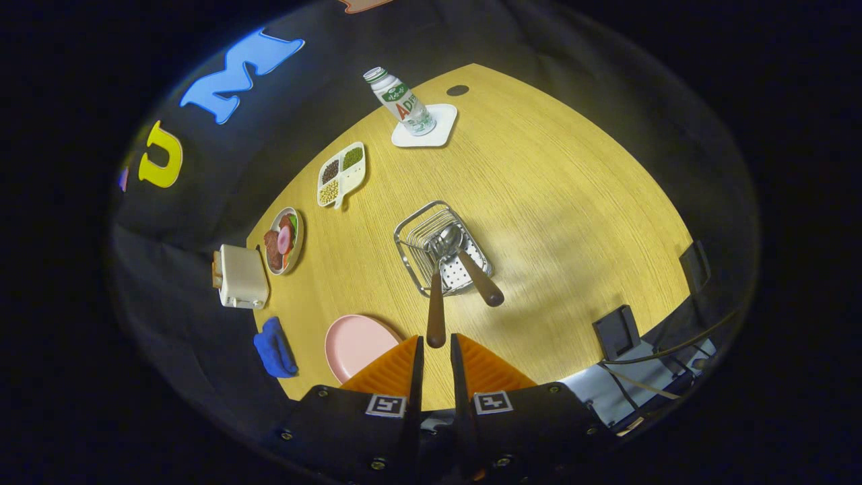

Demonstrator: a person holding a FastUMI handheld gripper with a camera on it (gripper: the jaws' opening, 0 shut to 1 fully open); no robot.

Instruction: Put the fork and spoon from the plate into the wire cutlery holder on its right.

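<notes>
The wire cutlery holder [441, 248] stands on the wooden table [552, 202], beyond my fingers. Two brown-handled utensils lean in it with their heads down. The spoon [471, 266] shows its shiny bowl inside the basket, and its handle points out to the right. The fork [436, 313] leans straight toward me, its handle end just ahead of my fingertips. My gripper [436, 342] hovers above the table with a narrow gap between its fingers, which do not press on the handle. The pink plate [355, 345] lies bare, left of my fingers.
A bottle [402, 102] stands on a white coaster [441, 131] at the far side. A divided snack tray [341, 174], a plate of food [283, 240], a toaster [241, 276] and a blue cloth [275, 348] line the left edge. Black boxes [616, 331] and cables sit at the right.
</notes>
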